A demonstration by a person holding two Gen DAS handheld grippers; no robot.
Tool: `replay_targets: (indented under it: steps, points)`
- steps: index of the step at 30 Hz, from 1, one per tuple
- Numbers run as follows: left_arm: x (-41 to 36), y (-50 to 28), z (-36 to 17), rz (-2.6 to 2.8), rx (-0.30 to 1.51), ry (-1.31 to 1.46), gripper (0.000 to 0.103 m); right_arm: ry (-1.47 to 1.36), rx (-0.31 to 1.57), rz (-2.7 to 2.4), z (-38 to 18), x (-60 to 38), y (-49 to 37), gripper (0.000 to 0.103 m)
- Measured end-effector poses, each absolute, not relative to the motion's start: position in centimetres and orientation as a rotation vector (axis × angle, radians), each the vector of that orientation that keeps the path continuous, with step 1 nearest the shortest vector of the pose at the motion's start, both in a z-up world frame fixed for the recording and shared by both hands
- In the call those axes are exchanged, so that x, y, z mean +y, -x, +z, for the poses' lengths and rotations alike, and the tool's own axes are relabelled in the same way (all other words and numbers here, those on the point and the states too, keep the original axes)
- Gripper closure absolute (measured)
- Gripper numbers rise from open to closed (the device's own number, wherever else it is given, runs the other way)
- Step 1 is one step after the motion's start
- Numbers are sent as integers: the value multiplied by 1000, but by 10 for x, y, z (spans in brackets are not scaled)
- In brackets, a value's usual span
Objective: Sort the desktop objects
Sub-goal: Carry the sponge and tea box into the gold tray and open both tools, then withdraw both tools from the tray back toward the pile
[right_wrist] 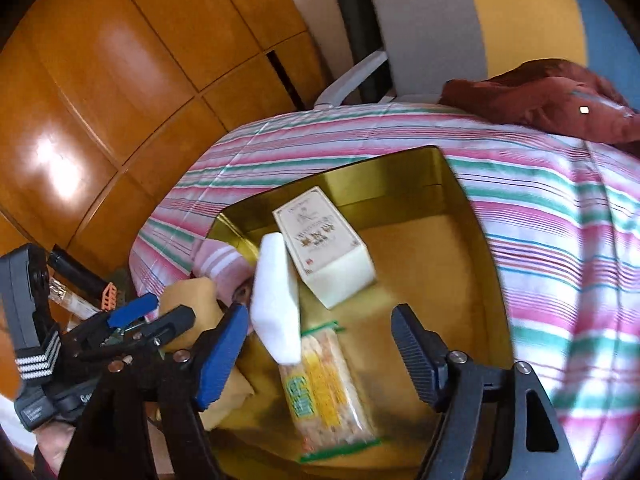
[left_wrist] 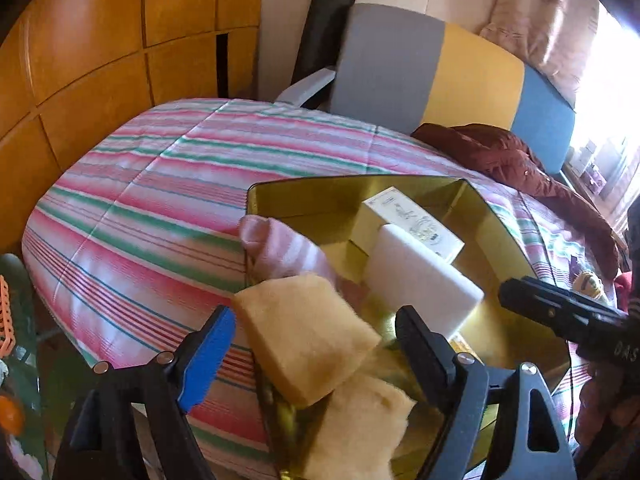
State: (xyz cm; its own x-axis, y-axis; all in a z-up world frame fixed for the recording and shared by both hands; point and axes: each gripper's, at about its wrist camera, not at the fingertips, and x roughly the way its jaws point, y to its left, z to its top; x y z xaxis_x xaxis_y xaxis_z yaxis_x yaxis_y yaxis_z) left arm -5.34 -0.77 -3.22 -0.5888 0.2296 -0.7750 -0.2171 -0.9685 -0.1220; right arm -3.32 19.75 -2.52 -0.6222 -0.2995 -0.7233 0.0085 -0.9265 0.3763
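A gold tin [left_wrist: 360,179] lies open on a striped quilt. Inside are a white printed box [left_wrist: 416,222], a white foam block [left_wrist: 420,280] standing tilted, a pink striped sock [left_wrist: 280,248] and yellow fuzzy pieces [left_wrist: 304,340]. My left gripper [left_wrist: 316,352] is open around one yellow piece, and its pads do not press on it. In the right wrist view my right gripper [right_wrist: 320,356] is open over the tin [right_wrist: 384,184]. The foam block [right_wrist: 276,300] leans by its blue pad, above a snack packet [right_wrist: 324,392]. The left gripper [right_wrist: 172,308] shows at the left.
The quilt [left_wrist: 160,200] covers a bed with a dark red jacket [left_wrist: 500,152] at its far right. Behind stand a grey, yellow and blue chair [left_wrist: 400,60] and wooden cupboard doors [left_wrist: 80,40]. An orange object [left_wrist: 6,312] sits at the left edge.
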Motion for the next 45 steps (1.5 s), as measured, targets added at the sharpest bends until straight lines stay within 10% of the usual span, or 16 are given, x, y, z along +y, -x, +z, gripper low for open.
replay_targets:
  steps: [30,45]
  points:
    - [109,-14,10,2400,238,993,20,-1413,-463,-3118,-11,312,-110,10]
    - [188,-39,-12,2093,299,1037,30,-1472,-1208,-3178,-13,438,-220,7]
